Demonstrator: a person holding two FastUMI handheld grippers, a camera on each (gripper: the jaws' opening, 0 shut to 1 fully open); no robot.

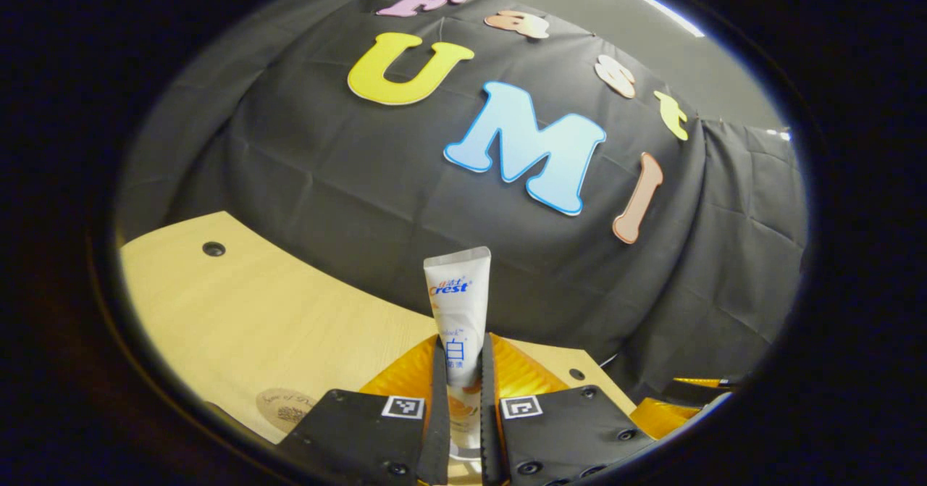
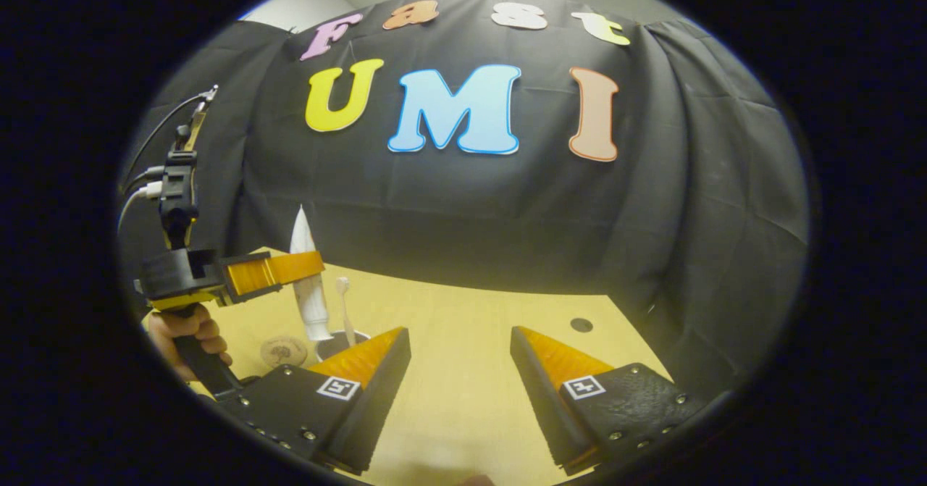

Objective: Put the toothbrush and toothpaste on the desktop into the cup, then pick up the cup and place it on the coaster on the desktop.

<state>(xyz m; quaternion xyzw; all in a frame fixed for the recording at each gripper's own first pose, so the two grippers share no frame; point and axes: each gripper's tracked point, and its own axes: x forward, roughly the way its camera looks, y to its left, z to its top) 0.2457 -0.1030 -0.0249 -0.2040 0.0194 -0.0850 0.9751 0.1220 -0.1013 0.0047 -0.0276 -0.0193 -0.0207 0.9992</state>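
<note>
Pale wood-grain desktop (image 2: 463, 370) spreads under both grippers, with a dark round hole (image 2: 581, 324) near its far edge in the right gripper view. In the left gripper view the left gripper (image 1: 462, 399) has both fingers clamped on a white toothpaste tube (image 1: 458, 305), which stands upright between them, flat crimped end up, with blue and red lettering near the top and an orange patch lower down. In the right gripper view that same tube (image 2: 308, 283) shows edge-on as a white tapered shape, held by the left gripper (image 2: 290, 269) above the cup (image 2: 337, 342), cap end pointing down towards the cup's mouth; whether the cap has reached the rim I cannot tell. A hand (image 2: 185, 334) grips the handle below that gripper. The cup is dark with a pale rim, partly hidden behind a finger of the right gripper (image 2: 460, 392), whose fingers stand wide apart over bare desktop, holding nothing. A pale toothbrush (image 2: 346, 312) stands in the cup, head up, just beside the tube. A round tan coaster (image 2: 283, 350) with a dark print lies flat just left of the cup; it also sits at the lower left of the left gripper view (image 1: 284, 408)
</note>
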